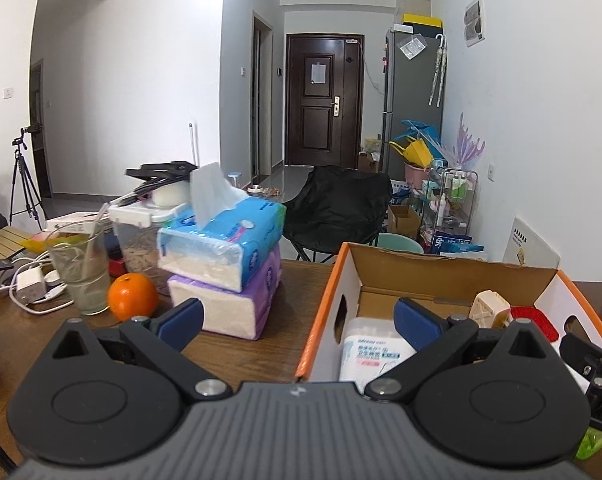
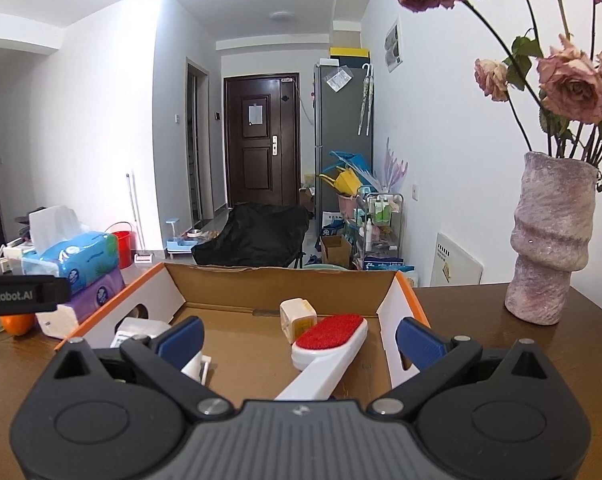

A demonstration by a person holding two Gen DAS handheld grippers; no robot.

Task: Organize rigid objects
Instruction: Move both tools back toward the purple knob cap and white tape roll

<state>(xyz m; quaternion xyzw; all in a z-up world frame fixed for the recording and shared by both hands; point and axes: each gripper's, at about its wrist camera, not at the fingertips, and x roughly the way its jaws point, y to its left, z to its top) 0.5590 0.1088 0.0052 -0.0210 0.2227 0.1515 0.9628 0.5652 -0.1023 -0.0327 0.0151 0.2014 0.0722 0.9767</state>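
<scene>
An orange-edged cardboard box (image 1: 325,308) (image 2: 169,292) sits on the brown table. Inside lie a white cotton-swab box (image 1: 369,354) (image 2: 135,330), a cream cube-shaped object (image 1: 488,309) (image 2: 298,316) and a white lint brush with a red pad (image 2: 329,344) (image 1: 537,320). My left gripper (image 1: 299,322) is open and empty, straddling the box's left wall. My right gripper (image 2: 301,338) is open and empty, just above the lint brush's handle inside the box. The right gripper's edge also shows in the left wrist view (image 1: 589,364).
Two stacked tissue packs (image 1: 225,256) (image 2: 81,276), an orange (image 1: 133,297), a glass (image 1: 81,266) and a clear container (image 1: 137,236) stand left of the box. A vase of dried roses (image 2: 549,240) stands on the right. A black chair (image 1: 337,208) is behind the table.
</scene>
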